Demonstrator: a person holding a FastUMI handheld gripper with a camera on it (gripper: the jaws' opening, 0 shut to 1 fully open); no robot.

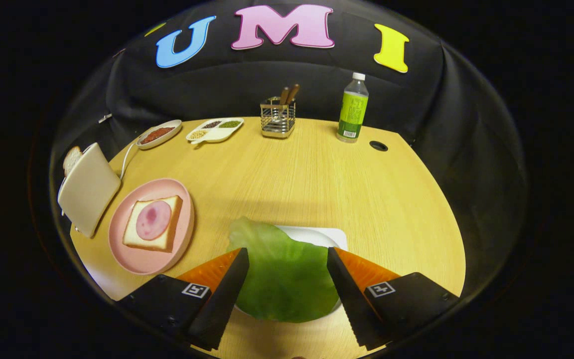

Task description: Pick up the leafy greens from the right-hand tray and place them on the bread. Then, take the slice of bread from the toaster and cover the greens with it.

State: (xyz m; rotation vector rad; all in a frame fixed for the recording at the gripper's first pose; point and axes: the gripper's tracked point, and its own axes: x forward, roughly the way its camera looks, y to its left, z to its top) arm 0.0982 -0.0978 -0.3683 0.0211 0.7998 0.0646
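Observation:
A broad green leaf (pixel 282 271) lies on a white tray (pixel 324 235), covering most of it and hanging over its left side. My gripper (pixel 287 254) hovers over the leaf, open, one finger on each side of it and neither pressing on it. Off to the left, a pink plate (pixel 140 262) carries a slice of bread (pixel 140 240) topped with a round pink slice of ham (pixel 153 220). Beyond the plate stands a cream toaster (pixel 87 189) with a slice of bread (pixel 71 159) poking out of its top.
At the back of the wooden table stand a wire holder with utensils (pixel 278 117), a green-labelled bottle (pixel 353 108), a divided dish of grains (pixel 215 129) and an oval dish of red bits (pixel 158 134). A dark cable hole (pixel 378 145) sits near the bottle.

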